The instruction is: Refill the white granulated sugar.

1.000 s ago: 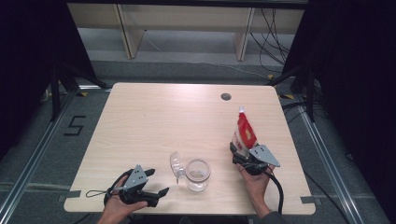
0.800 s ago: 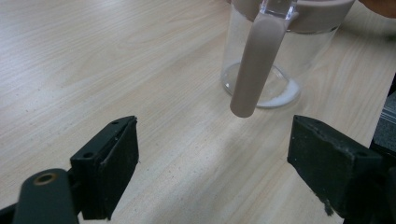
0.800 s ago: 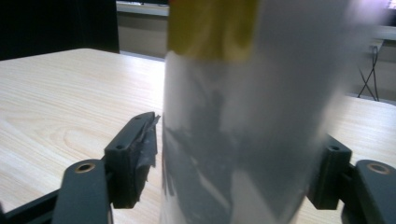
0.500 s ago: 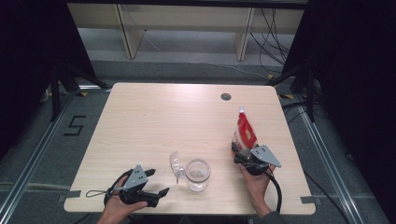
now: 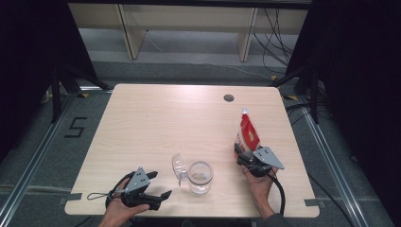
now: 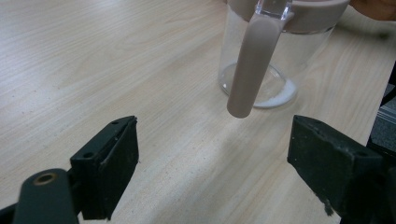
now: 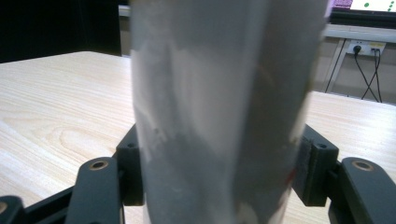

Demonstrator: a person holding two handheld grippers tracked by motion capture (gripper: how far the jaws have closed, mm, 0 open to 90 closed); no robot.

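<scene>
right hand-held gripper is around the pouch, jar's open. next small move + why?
Probably finish closing the right hand-held gripper on the red-and-white pouch. Its jaws have just been closing and flank the pouch low down in the right gripper view; a firm pinch is not evident. The pouch stands upright on the table; the open jar waits beside the idle, open left hand-held gripper.

Your high view looks forward and down from your side, taking in the whole table (image 5: 156, 123). Your left gripper view sits low near the front edge, close to the jar (image 6: 275, 56), which the high view shares (image 5: 200, 177). Your right gripper view presses against the pouch (image 7: 219, 107).
</scene>
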